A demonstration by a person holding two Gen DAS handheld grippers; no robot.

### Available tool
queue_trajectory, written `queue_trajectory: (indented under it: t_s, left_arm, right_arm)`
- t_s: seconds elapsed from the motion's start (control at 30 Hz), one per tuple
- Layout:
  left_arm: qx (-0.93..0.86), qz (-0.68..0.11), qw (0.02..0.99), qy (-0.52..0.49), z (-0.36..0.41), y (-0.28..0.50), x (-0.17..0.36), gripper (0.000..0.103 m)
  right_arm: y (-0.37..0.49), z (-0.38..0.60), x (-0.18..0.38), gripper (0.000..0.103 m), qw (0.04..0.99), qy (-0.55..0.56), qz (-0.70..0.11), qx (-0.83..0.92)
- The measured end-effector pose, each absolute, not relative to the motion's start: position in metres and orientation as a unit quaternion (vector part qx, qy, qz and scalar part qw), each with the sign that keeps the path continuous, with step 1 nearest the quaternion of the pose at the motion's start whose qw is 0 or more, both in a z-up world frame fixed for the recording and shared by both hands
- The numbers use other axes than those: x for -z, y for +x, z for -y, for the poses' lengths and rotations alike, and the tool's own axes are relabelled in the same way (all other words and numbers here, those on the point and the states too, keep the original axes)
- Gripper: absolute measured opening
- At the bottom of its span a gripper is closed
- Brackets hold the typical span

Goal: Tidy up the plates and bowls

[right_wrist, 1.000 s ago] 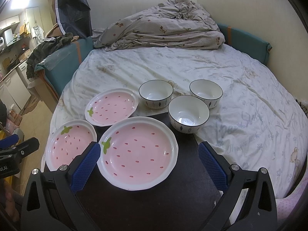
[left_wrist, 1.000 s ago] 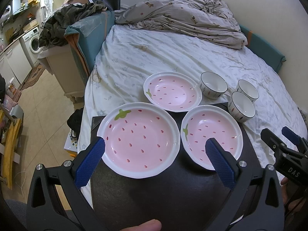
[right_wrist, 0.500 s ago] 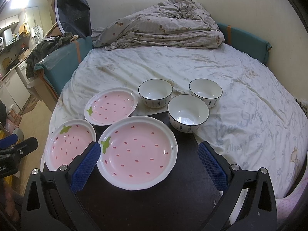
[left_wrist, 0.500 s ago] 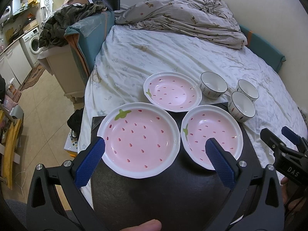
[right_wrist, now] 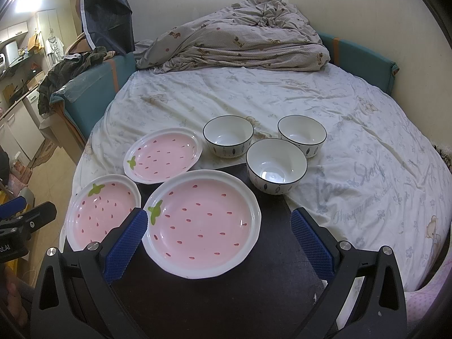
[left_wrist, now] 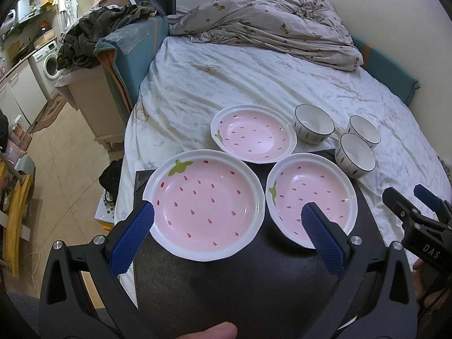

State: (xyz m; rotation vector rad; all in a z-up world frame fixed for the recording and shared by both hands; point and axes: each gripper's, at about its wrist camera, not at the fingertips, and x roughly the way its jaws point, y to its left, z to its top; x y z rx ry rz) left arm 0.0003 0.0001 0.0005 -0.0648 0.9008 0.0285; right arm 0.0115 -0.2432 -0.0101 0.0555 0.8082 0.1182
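Observation:
Three pink strawberry plates lie at the foot of the bed: a left one [left_wrist: 204,206] [right_wrist: 103,212], a right one [left_wrist: 312,197] [right_wrist: 202,223] and a far one [left_wrist: 254,137] [right_wrist: 163,155]. Behind them to the right sit three white dark-rimmed bowls [left_wrist: 313,124] [left_wrist: 364,131] [left_wrist: 356,155] [right_wrist: 228,138] [right_wrist: 302,134] [right_wrist: 276,165]. My left gripper [left_wrist: 227,209] hovers open above the near edge of the left plate, holding nothing. Over the right plate, my right gripper [right_wrist: 219,216] is open and empty too. Each gripper shows at the other view's edge [left_wrist: 406,192] [right_wrist: 31,207].
The two near plates and the nearest bowl rest on a black board [left_wrist: 226,282] [right_wrist: 226,296] laid over the white bedsheet [right_wrist: 310,99]. A rumpled duvet [right_wrist: 240,48] is heaped at the far end. The floor drops off left of the bed, beside a cabinet [left_wrist: 93,107].

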Motion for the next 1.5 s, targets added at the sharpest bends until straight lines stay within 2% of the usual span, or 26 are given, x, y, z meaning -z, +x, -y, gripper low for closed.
queue_trajectory:
  t_s: [0.73, 1.5]
  left_arm:
    - [-0.012, -0.433, 0.901, -0.036, -0.003, -0.007, 0.015, 0.103]
    - [-0.021, -0.441, 0.897, -0.031, -0.005, -0.002, 0.005, 0.103]
  right_arm:
    - [0.012, 0.244, 0.012, 0.103, 0.917, 0.027, -0.394, -0.058]
    - [0.017, 0.252, 0.015, 0.103, 0.907, 0.053, -0.413, -0.063]
